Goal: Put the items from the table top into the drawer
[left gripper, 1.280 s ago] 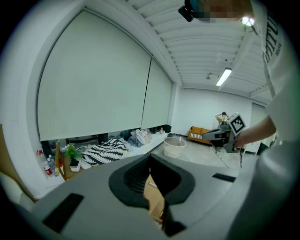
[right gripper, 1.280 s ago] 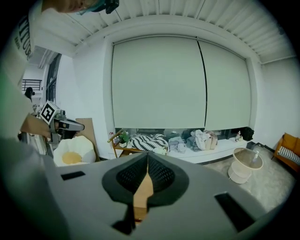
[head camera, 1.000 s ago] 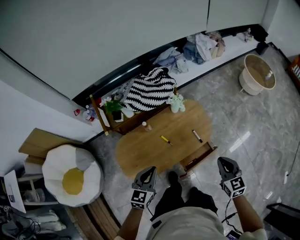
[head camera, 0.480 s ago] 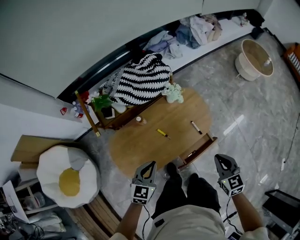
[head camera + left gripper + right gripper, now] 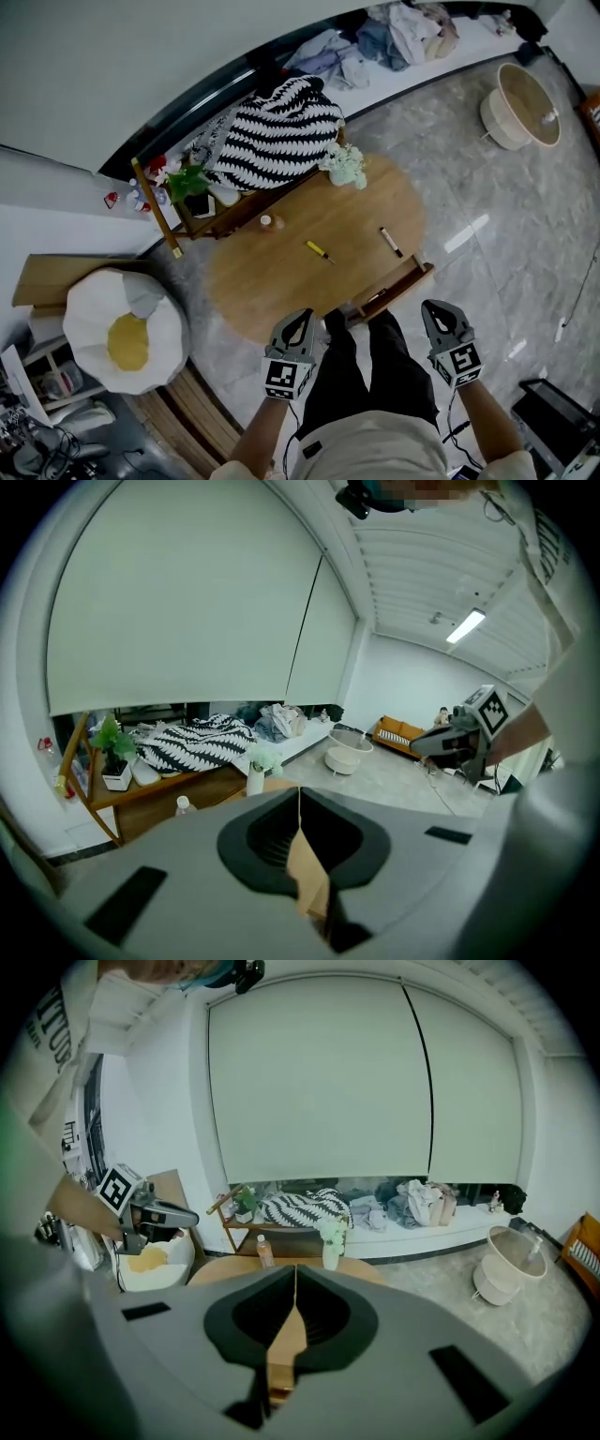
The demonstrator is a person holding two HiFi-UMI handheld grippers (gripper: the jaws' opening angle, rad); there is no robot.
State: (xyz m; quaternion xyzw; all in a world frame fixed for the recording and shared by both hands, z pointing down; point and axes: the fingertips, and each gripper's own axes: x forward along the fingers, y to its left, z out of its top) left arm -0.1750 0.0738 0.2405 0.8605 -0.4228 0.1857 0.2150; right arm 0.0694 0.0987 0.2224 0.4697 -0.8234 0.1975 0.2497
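On the table point(image 5: 272, 292), a bottle point(image 5: 266, 222) stood far left and a vase point(image 5: 346, 169) at the far edge. A pen point(image 5: 319, 251) lay left of a marker point(image 5: 391, 242). The drawer point(image 5: 403, 286) jutted from the near right side, and a basket point(image 5: 525, 105) sat well beyond.

Premises were a home living room. Noted: a low oval wooden bench point(image 5: 272, 281) on a polished stone floor point(image 5: 487, 187), vase of flowers point(image 5: 345, 167), egg-shaped cushion point(image 5: 122, 333), striped throw point(image 5: 281, 136), loose clothing point(image 5: 412, 28) heaped below the window, orange sofa point(image 5: 401, 733).
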